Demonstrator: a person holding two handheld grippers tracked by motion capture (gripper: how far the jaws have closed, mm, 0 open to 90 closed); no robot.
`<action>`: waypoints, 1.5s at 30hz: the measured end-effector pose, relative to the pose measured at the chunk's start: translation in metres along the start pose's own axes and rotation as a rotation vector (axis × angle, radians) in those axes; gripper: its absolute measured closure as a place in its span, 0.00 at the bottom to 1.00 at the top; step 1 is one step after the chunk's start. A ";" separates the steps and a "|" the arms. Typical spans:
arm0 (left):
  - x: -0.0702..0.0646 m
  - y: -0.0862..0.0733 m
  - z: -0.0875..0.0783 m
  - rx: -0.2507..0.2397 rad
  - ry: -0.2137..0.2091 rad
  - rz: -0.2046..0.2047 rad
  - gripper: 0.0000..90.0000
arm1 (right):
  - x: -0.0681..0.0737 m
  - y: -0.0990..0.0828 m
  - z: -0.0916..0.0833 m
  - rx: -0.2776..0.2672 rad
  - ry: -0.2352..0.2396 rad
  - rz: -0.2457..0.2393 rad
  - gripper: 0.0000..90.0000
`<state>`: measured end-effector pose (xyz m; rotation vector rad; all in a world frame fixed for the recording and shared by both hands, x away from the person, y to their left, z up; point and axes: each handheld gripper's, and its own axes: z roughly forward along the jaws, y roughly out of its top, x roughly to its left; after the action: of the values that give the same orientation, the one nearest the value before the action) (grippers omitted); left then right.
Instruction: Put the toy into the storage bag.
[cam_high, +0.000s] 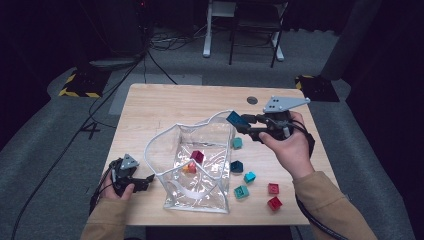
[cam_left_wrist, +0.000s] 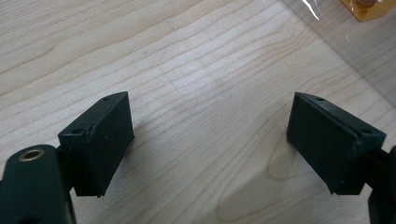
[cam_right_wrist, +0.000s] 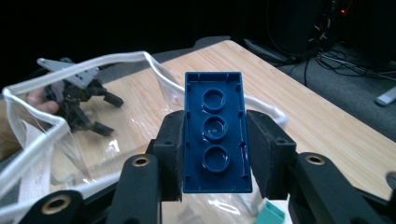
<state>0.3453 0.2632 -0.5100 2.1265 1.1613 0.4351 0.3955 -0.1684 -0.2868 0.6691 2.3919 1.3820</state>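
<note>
Resting low at the near left corner of the desk (cam_high: 150, 100), left tool (cam_high: 131, 179) has its jaws wide apart with nothing between them, bare wood beneath in the left gripper view; hand wrapped round its body, forearm coming in from the bottom edge

Clear bag (cam_high: 197, 170) stands mid-desk, white-rimmed mouth open upward, a dark red brick (cam_high: 197, 156) and an orange brick (cam_high: 188, 168) inside. Loose teal and red bricks lie just right of it

Right tool (cam_right_wrist: 214, 154), raised over the bag's far right rim, is clamped on a dark blue brick (cam_right_wrist: 215, 133) by its long sides, hollow underside toward the camera; right hand (cam_high: 290, 145) reaches in from the right, wrist lifted

Risk (judgement): bag wall is limp and unheld, so a release this near the rim may strike it, folding the mouth or bouncing the brick onto the desk
</note>
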 end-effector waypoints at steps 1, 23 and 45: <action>0.000 0.000 0.000 -0.001 0.000 -0.001 0.17 | 0.001 0.003 0.002 -0.003 0.005 -0.003 0.66; 0.000 0.000 0.000 0.000 0.000 0.000 0.17 | 0.031 0.035 0.035 -0.019 0.101 -0.039 0.66; 0.000 0.000 0.000 -0.001 0.000 -0.002 0.17 | 0.052 0.028 0.086 0.095 0.179 -0.051 0.66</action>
<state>0.3453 0.2631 -0.5101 2.1241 1.1627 0.4349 0.3990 -0.0659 -0.3061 0.5233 2.6082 1.3674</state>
